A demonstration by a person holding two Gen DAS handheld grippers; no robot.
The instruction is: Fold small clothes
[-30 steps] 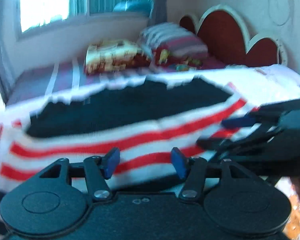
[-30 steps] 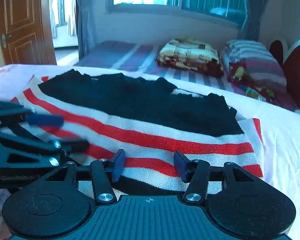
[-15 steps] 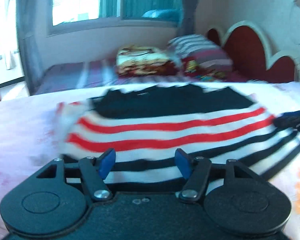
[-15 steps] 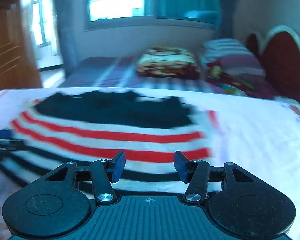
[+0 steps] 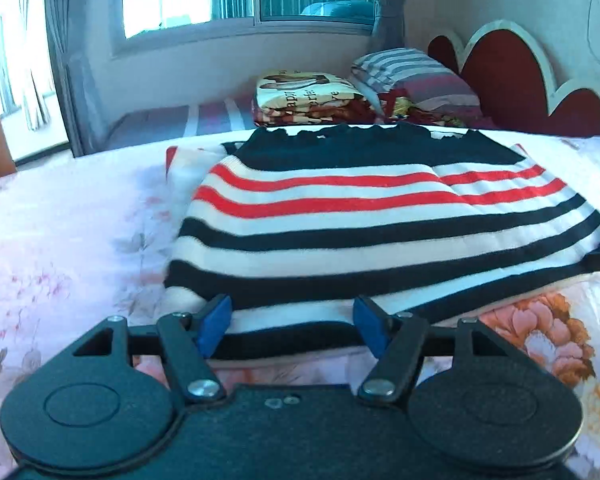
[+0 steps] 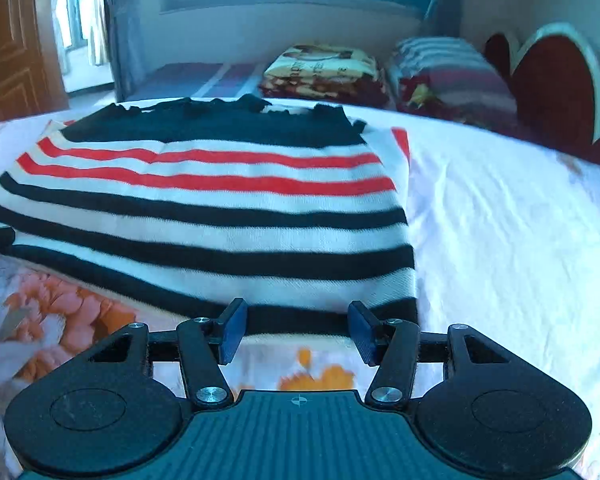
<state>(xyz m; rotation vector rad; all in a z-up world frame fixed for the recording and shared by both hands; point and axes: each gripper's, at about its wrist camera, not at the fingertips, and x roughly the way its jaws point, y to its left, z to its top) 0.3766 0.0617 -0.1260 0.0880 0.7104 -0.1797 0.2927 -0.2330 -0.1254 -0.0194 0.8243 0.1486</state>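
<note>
A floral-sheeted bed [image 5: 60, 248] carries 1 folded striped sweater [image 5: 379, 216].

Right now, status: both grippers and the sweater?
Left gripper open, jaws just widened, nothing gripped. Right gripper open, empty. Striped sweater flat on the bedspread, near hem at both grippers. Nothing in the way.

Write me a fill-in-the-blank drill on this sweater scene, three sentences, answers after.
1. The sweater lies on a bed cover and has two stripes coloured ____ just below its dark top band.
2. Neither the left gripper nor the right gripper holds cloth; both stand ____.
3. Behind the sweater, beside the striped pillow, lies a folded ____.

Answers: red; open; blanket
</note>
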